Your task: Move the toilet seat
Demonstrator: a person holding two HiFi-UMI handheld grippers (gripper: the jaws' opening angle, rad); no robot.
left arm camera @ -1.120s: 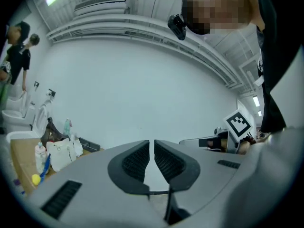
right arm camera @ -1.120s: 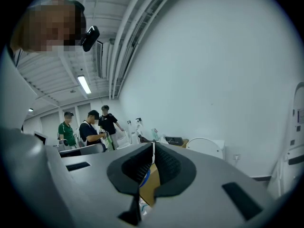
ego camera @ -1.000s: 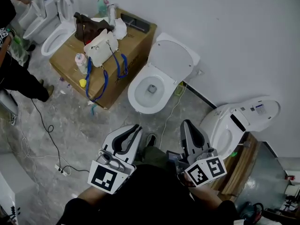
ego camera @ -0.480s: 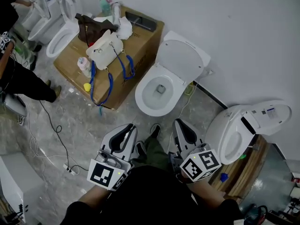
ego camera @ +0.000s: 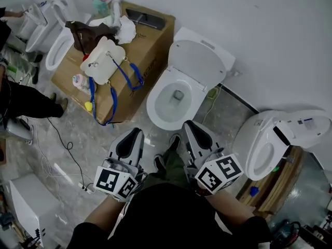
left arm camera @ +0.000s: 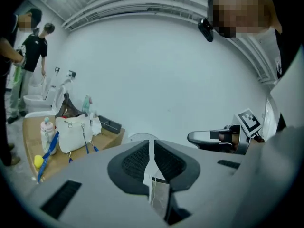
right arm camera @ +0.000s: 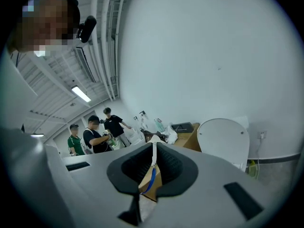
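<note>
Progress was nil: toilet seat [ego camera: 199,64] stood raised, untouched; I had left gripper [ego camera: 136,133] and right gripper [ego camera: 188,124] fingers clenched empty.

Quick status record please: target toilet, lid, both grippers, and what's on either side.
target: white toilet, just ahead of both grippers, back to the wall
lid: raised, bowl open
left gripper: shut, empty, short of the bowl
right gripper: shut, empty, nearest the bowl's front rim, not touching
left of target: cardboard box carrying a white handbag
right of target: second toilet
contact: none
</note>
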